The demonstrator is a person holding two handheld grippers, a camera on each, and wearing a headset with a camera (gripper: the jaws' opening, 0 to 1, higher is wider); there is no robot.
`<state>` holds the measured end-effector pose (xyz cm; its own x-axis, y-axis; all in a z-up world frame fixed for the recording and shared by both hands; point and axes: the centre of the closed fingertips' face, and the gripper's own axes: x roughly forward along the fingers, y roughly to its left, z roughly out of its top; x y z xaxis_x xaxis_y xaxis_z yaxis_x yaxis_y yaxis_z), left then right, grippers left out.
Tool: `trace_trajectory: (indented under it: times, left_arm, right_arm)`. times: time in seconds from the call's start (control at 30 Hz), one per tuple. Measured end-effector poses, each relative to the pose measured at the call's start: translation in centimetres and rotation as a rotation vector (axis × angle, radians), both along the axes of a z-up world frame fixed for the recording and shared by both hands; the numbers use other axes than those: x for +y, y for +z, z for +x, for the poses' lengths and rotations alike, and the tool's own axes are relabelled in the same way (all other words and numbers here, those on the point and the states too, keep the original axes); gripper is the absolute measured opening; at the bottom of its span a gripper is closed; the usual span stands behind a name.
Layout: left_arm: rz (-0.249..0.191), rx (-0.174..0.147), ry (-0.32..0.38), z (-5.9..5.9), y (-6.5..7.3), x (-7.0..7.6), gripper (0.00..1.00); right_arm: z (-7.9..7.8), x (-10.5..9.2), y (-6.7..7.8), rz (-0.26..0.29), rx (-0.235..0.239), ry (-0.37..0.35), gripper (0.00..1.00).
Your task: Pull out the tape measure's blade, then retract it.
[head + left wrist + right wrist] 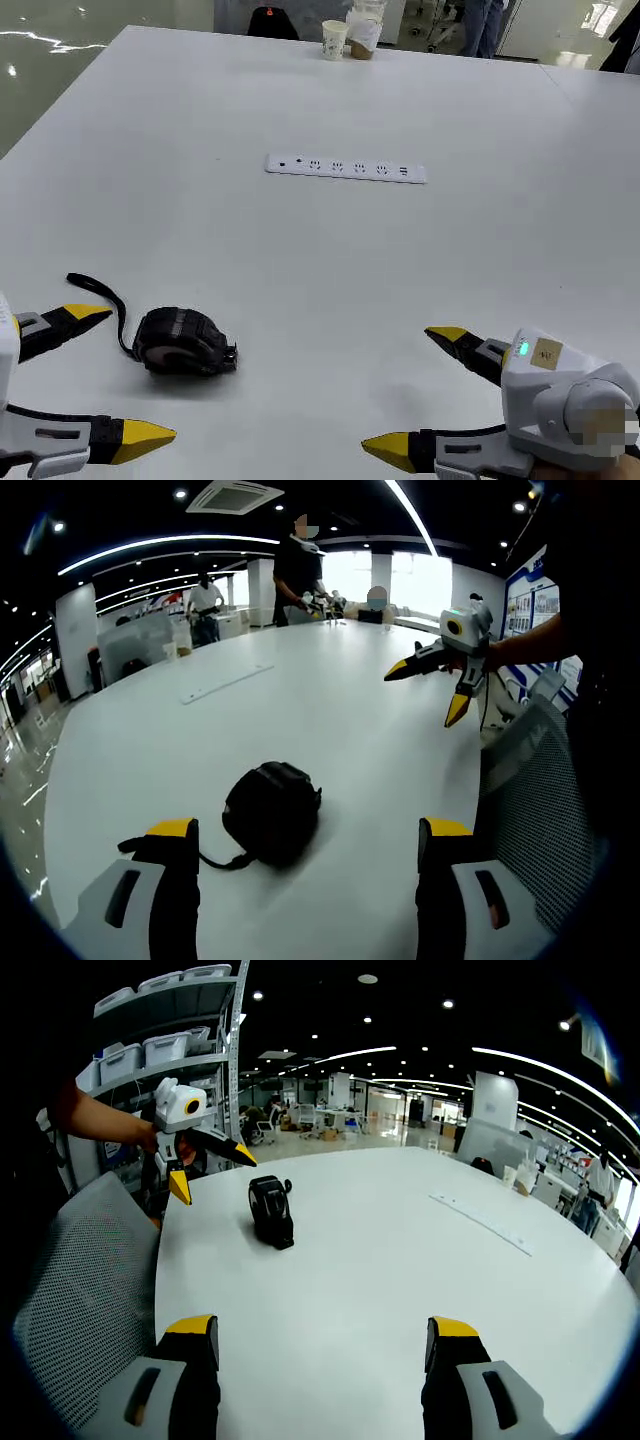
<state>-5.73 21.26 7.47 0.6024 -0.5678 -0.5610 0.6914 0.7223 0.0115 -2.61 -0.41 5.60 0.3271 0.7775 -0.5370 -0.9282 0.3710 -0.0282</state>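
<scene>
Left tongs (122,373), right tongs (415,390): white bodies; black jaws; yellow tips.

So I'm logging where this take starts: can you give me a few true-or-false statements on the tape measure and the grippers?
1. The tape measure lies on the table with its blade pulled out. False: no blade extends from the case.
2. The left gripper and the right gripper are both open and hold nothing. True.
3. The tape measure lies nearer the left gripper than the right gripper. True.
4. The power strip lies between the tape measure and the grippers. False: it lies beyond the tape measure, toward the middle of the table.
5. Paper cups stand near the table's far edge. True.
</scene>
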Motion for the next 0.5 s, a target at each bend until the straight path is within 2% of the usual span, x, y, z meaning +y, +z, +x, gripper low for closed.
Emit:
trace_trajectory:
  times: [0.17,0.27,0.33,0.5]
  left_arm:
    - [0.019,-0.005,-0.023,0.7,0.1,0.2,0.82]
    - [0.03,-0.001,-0.043,1.0,0.0,0.3,0.79]
    - [0.04,-0.006,-0.059,1.2,-0.1,0.3,0.75]
    - [0.066,0.008,-0.106,1.6,-0.5,0.2,0.66]
  right_arm:
    - [0.4,0.9,-0.3,-0.004,0.001,0.04,0.8]
    - [0.6,1.6,-0.2,-0.001,-0.023,0.081,0.76]
    - [0.8,2.0,-0.4,-0.006,-0.021,0.096,0.75]
    - [1.0,2.7,-1.0,-0.024,-0.025,0.145,0.71]
